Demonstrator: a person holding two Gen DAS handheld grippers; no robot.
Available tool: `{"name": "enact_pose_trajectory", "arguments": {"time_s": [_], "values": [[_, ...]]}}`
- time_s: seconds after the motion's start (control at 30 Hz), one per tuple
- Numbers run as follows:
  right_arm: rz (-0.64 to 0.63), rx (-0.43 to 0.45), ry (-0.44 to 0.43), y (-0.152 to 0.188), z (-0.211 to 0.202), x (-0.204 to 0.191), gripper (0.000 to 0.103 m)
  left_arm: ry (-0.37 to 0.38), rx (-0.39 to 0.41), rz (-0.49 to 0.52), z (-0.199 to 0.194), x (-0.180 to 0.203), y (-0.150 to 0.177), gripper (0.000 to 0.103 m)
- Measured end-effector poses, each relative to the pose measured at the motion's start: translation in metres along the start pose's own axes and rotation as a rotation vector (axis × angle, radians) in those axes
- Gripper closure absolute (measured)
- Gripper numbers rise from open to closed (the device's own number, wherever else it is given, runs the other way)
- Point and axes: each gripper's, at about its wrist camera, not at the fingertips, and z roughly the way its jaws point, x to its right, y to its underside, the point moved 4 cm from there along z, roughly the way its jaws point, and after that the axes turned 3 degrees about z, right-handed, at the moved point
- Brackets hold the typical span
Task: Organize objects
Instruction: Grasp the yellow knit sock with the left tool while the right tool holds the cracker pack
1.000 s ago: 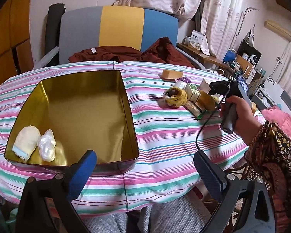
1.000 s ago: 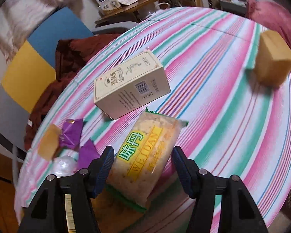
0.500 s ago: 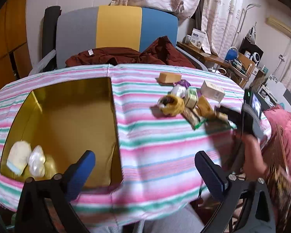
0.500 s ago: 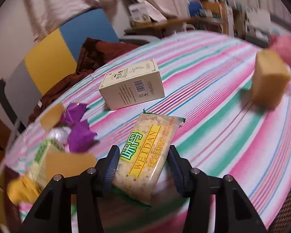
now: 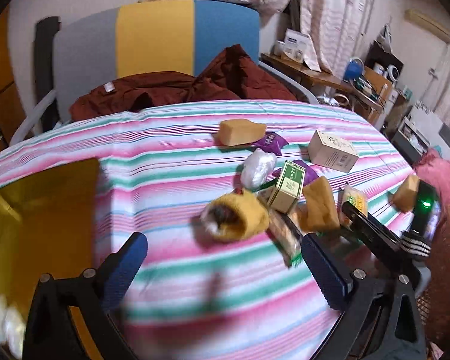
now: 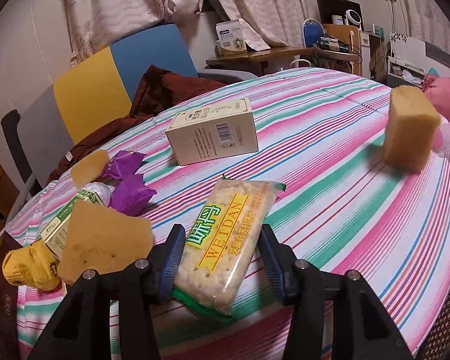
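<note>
Right tongs clamp a glossy, pebbled cracker packet labelled "WEIDAN"; left tongs gape empty over the striped cloth surface.

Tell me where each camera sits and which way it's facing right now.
Left wrist: on the left gripper, looking across the striped tablecloth at the clutter; its blue fingers stand apart around nothing, with the right gripper opposite.
Right wrist: on the right gripper, low over the table; fingers clamp the clear-wrapped WEIDAN cracker packet.
Shared: cream cardboard box, yellow knitted sock, cracker packet.
</note>
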Motion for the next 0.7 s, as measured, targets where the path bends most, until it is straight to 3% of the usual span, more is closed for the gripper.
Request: {"name": "enact_pose_trajectory", "arguments": {"time_s": [0.17,0.27,0.37,0.47,0.6,0.7], "values": [[-0.006,0.008,0.005,0.001,0.000,-0.001,0.052,-0.031,-0.026,0.013,0.035,0.003,-0.010,0.004],[-0.003,0.010,0.002,0.001,0.001,-0.001,0.052,-0.043,-0.070,0.035,0.056,0.005,-0.010,0.024],[-0.005,0.012,0.005,0.001,0.001,-0.001,0.052,-0.002,-0.116,0.025,0.075,0.007,-0.003,0.033],[-0.013,0.015,0.014,0.001,0.002,-0.002,0.052,0.056,-0.119,0.015,0.079,0.012,0.002,0.054],[-0.018,0.017,0.018,0.001,0.002,-0.002,0.052,0.024,-0.093,0.100,0.072,0.023,0.006,0.065],[-0.021,0.018,0.020,0.001,0.002,-0.002,0.052,0.041,-0.087,0.072,0.063,0.018,0.008,0.067]]}}
